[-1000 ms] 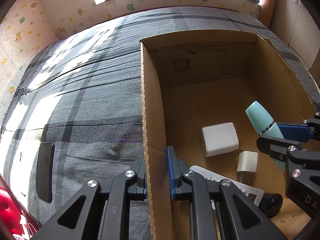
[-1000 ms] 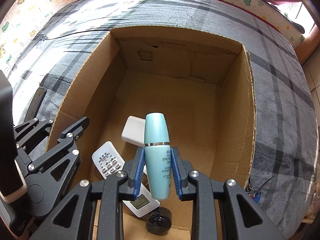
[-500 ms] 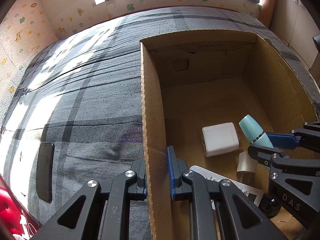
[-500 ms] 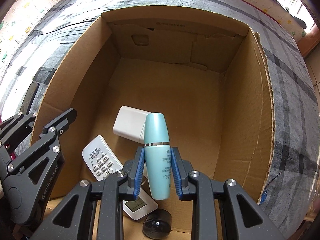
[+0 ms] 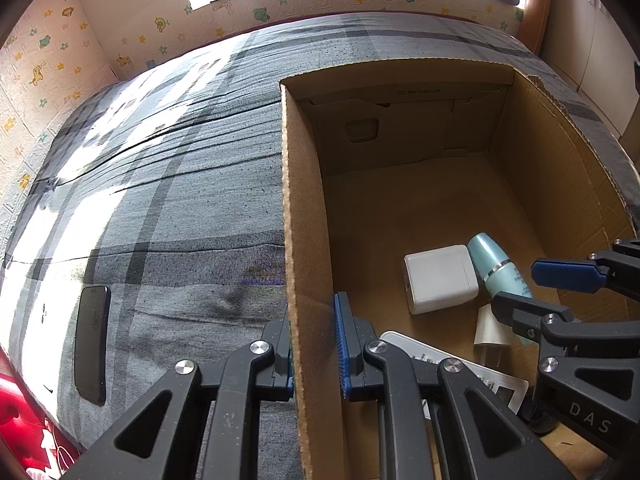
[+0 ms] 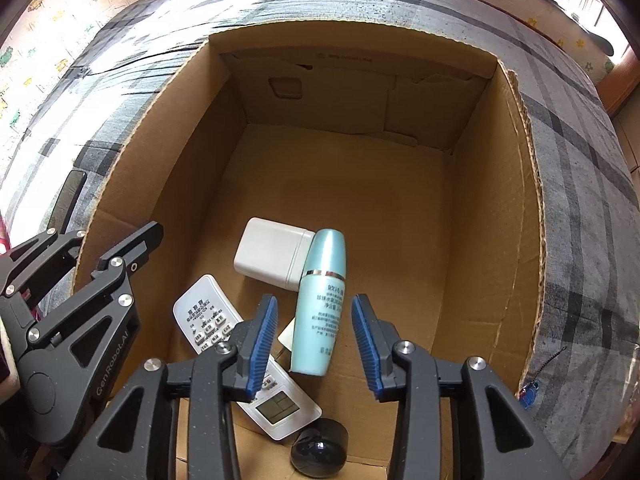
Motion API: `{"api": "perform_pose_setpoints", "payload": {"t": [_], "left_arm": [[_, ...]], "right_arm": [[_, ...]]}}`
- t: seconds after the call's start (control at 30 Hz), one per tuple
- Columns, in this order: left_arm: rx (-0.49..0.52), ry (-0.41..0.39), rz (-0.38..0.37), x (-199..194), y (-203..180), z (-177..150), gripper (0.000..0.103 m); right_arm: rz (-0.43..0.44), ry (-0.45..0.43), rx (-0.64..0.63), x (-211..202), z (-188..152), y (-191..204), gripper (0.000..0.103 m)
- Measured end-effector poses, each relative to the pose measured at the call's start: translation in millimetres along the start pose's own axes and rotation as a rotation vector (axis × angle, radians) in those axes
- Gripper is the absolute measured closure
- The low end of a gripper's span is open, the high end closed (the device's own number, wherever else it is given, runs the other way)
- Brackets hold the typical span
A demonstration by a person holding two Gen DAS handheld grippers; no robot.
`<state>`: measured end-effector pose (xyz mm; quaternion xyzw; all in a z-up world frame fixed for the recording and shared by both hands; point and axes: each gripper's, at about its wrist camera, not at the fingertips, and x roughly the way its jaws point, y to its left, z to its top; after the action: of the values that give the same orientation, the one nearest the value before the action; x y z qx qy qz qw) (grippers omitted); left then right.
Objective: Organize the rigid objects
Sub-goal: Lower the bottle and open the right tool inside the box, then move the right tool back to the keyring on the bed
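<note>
My right claw [image 6: 314,340] is opening around the bottle [image 6: 322,300], which seems to lie free, long axis pointing away; my left claw [image 5: 316,344] pinches the box wall [image 5: 298,240].

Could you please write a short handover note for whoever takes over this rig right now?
Left gripper: shut on the cardboard box wall, steadying it.
Right gripper: opening; its fingers stand clear of the teal bottle, which lies on the box floor.
Also in the box: white charger, remote control, small white plug, black round object.
Left: black phone on the bed outside the box, probably next.
</note>
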<state>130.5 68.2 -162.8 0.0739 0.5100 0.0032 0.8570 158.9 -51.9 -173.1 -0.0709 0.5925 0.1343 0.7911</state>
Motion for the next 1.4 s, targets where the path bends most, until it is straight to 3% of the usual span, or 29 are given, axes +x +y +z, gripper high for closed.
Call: {"api": "perform_pose_setpoints", "payload": {"t": [0.37, 0.63, 0.77, 0.87, 0.97, 1.07, 1.17, 1.4], "left_arm": [[0.005, 0.002, 0.008, 0.0, -0.6, 0.4, 0.086], [0.008, 0.003, 0.013, 0.5, -0.9, 0.5, 0.086], [0.01, 0.003, 0.016, 0.3, -1.6, 0.6, 0.086], [0.01, 0.002, 0.016, 0.2, -0.9, 0.6, 0.086], [0.013, 0.003, 0.021, -0.2, -2.0, 0.6, 0.086], [0.012, 0.003, 0.02, 0.0, -2.1, 0.7, 0.086], [0.013, 0.003, 0.021, 0.1, -1.5, 0.4, 0.086], [0.013, 0.003, 0.021, -0.1, -2.2, 0.7, 0.086]], "right_arm": [[-0.008, -0.066, 0.001, -32.2, 0.9, 1.4, 0.056], [-0.029, -0.103, 0.012, -55.2, -3.3, -6.3, 0.047], [-0.036, -0.119, 0.029, -67.4, -4.9, -17.9, 0.03], [-0.032, -0.125, 0.042, -75.5, -6.0, -27.5, 0.028], [-0.057, -0.14, 0.052, -83.2, -9.0, -36.9, 0.014], [-0.054, -0.152, 0.061, -93.1, -11.7, -45.7, 0.013], [-0.063, -0.167, 0.069, -102.8, -15.2, -55.3, 0.002], [-0.098, -0.19, 0.111, -118.4, -26.3, -86.9, 0.0]]}}
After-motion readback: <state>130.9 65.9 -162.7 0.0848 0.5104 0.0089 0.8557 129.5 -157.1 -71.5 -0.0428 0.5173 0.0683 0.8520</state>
